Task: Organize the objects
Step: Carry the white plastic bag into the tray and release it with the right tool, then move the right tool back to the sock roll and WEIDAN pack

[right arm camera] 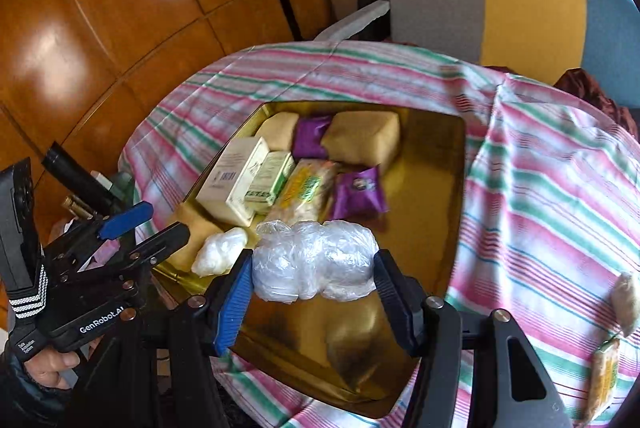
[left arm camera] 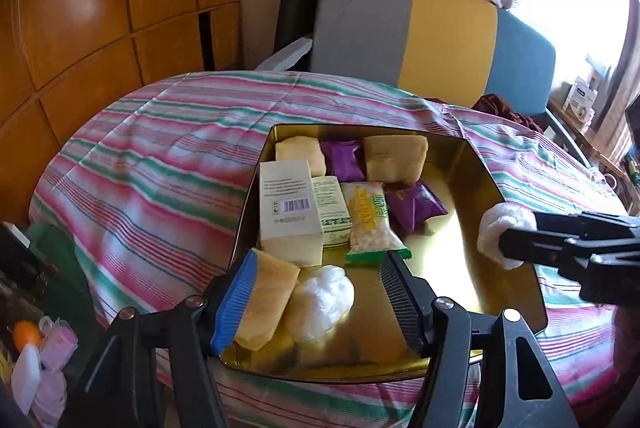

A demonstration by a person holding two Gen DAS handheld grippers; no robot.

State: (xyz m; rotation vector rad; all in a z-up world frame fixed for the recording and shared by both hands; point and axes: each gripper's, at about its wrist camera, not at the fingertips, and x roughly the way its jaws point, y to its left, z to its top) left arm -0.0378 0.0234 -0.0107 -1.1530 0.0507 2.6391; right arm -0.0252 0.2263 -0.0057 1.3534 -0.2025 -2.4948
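A gold tin tray (left arm camera: 460, 168) (right arm camera: 432, 168) on the striped cloth holds a white barcode box (left arm camera: 290, 204), a green-white box (left arm camera: 332, 212), a yellow-green snack packet (left arm camera: 370, 220), purple packets (left arm camera: 342, 158) and tan packets (left arm camera: 394, 158). My left gripper (left arm camera: 318, 292) (right arm camera: 168, 218) is open over the tray's near corner. A tan packet (left arm camera: 268, 300) and a small white bundle (left arm camera: 320, 304) lie between its pads. My right gripper (right arm camera: 314, 268) (left arm camera: 508, 244) is shut on a plastic-wrapped white bundle (right arm camera: 316, 264) (left arm camera: 492, 224), held above the tray.
The round table wears a pink-green striped cloth (left arm camera: 160, 168). A grey-yellow-blue chair (left arm camera: 420, 28) stands behind it and wooden cabinets (left arm camera: 100, 8) on the left. Two snack packets (right arm camera: 626, 300) (right arm camera: 604, 376) lie on the cloth at right. Clutter (left arm camera: 28, 348) sits low left.
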